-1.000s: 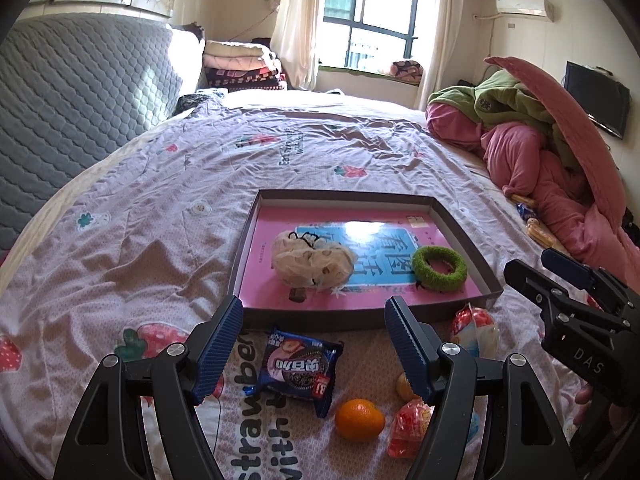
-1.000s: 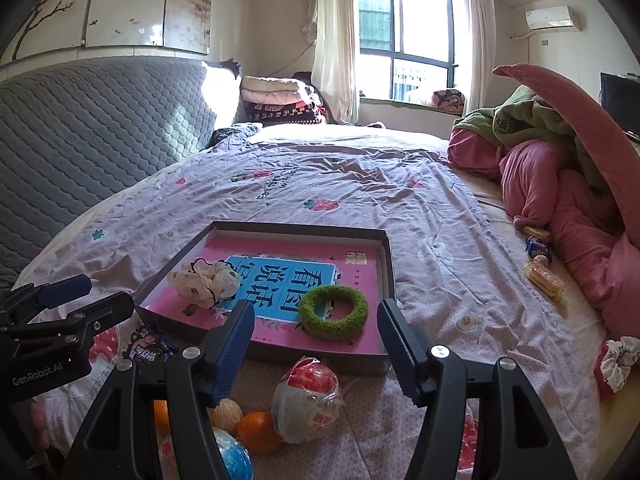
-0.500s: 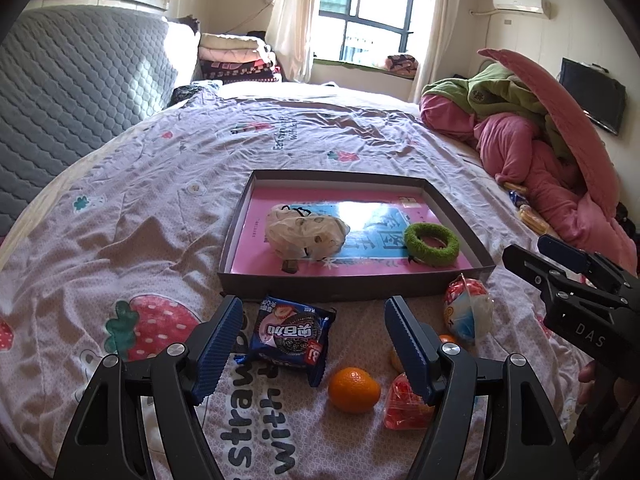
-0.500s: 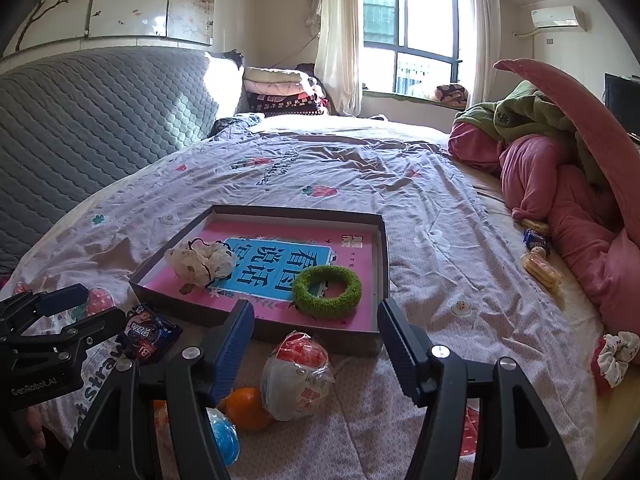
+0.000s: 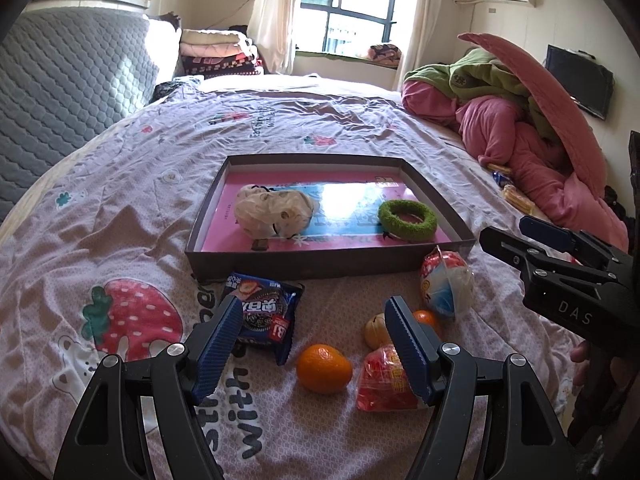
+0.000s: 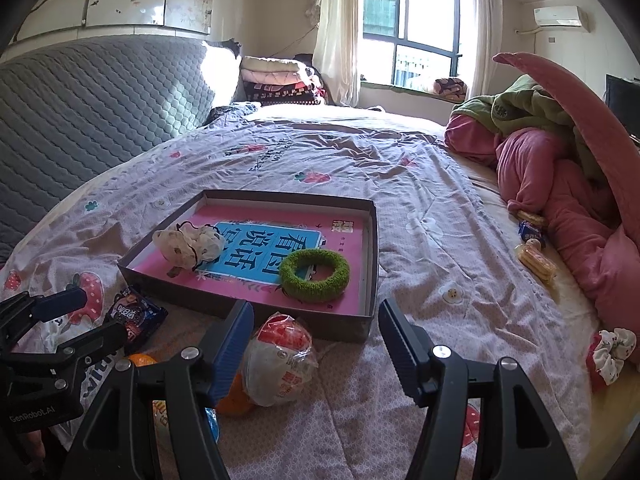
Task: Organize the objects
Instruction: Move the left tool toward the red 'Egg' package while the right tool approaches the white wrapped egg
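Observation:
A shallow dark box (image 5: 328, 268) (image 6: 304, 320) with a pink book as its floor lies on the bedspread. It holds a cream scrunchie (image 5: 272, 212) (image 6: 190, 246) and a green ring (image 5: 408, 220) (image 6: 314, 270). In front of it lie a blue cookie packet (image 5: 264, 316) (image 6: 134, 314), an orange (image 5: 324, 368), a second orange (image 5: 426, 318), a pale round fruit (image 5: 376, 330), a red packet (image 5: 384, 384) and a wrapped red-and-white ball (image 5: 444, 284) (image 6: 280, 360). My left gripper (image 5: 316, 340) is open above the packet and orange. My right gripper (image 6: 316, 344) is open, the ball just left of its middle.
Pink and green quilts (image 5: 520, 120) are piled at the right of the bed. Snack packets (image 6: 534, 258) and another scrunchie (image 6: 610, 354) lie at the right edge. A grey quilted headboard (image 6: 80, 108) runs along the left. Folded blankets (image 5: 216, 56) sit by the window.
My left gripper has come forward and down towards the loose items, which now look larger and lower between its fingers. The right gripper has barely shifted.

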